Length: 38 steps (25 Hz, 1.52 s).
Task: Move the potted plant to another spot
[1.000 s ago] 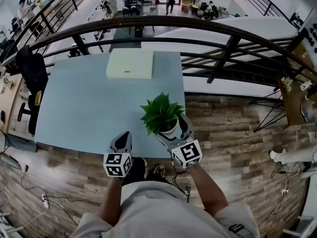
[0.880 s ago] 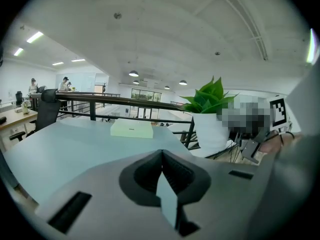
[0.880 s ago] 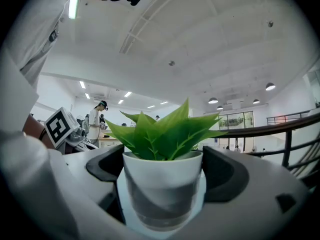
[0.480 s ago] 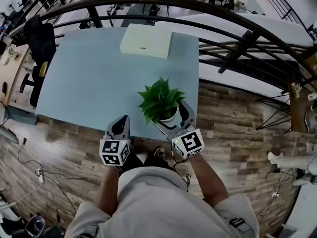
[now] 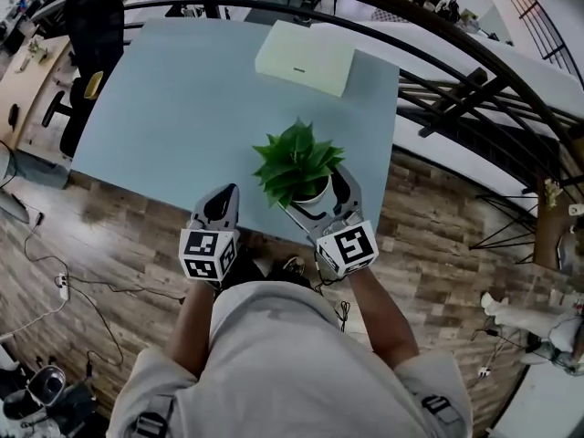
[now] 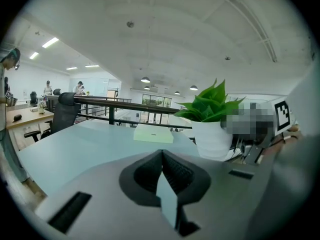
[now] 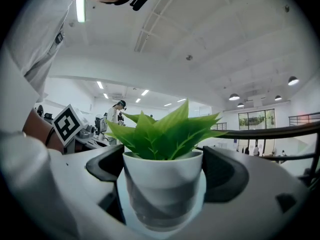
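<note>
right tongs (image 5: 318, 197) clamped on potted plant (image 5: 294, 158); left tongs (image 5: 225, 201) together, empty.

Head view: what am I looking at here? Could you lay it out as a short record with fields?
Setting: light blue table
Potted plant: green leaves, white pot, close to the table's near edge
Right gripper: jaws on either side of the pot, gripping it
Left gripper: jaws together, nothing between them, to the left of the plant
Also on the table: pale flat box at the far edge
Lifted or resting: cannot tell
</note>
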{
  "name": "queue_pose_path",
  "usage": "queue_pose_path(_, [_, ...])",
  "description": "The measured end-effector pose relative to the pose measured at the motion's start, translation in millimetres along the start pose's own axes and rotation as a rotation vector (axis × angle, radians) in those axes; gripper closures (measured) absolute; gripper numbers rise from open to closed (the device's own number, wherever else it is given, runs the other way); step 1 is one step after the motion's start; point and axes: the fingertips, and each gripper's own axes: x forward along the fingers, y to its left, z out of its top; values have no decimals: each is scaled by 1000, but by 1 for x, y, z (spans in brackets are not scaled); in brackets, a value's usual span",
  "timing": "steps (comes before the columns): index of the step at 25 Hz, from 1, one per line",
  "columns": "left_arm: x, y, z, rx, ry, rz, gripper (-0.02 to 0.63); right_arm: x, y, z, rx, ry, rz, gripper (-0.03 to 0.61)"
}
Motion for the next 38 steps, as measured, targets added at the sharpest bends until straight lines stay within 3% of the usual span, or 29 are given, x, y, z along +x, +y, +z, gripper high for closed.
queue_pose_path(19, [-38, 103, -14, -129, -27, 186, 601, 102, 81, 0, -23, 42, 254, 89])
queue_pose_path(27, [-48, 118, -19, -179, -41, 265, 601, 123, 92, -10, -24, 76, 351, 89])
queue_pose_path(32, [-71, 156, -31, -214, -51, 309, 601, 153, 134, -8, -76, 84, 423, 89])
queue_pose_path(38, [-79, 186, -43, -265, -59, 343, 601, 180, 160, -26, -70, 141, 475, 89])
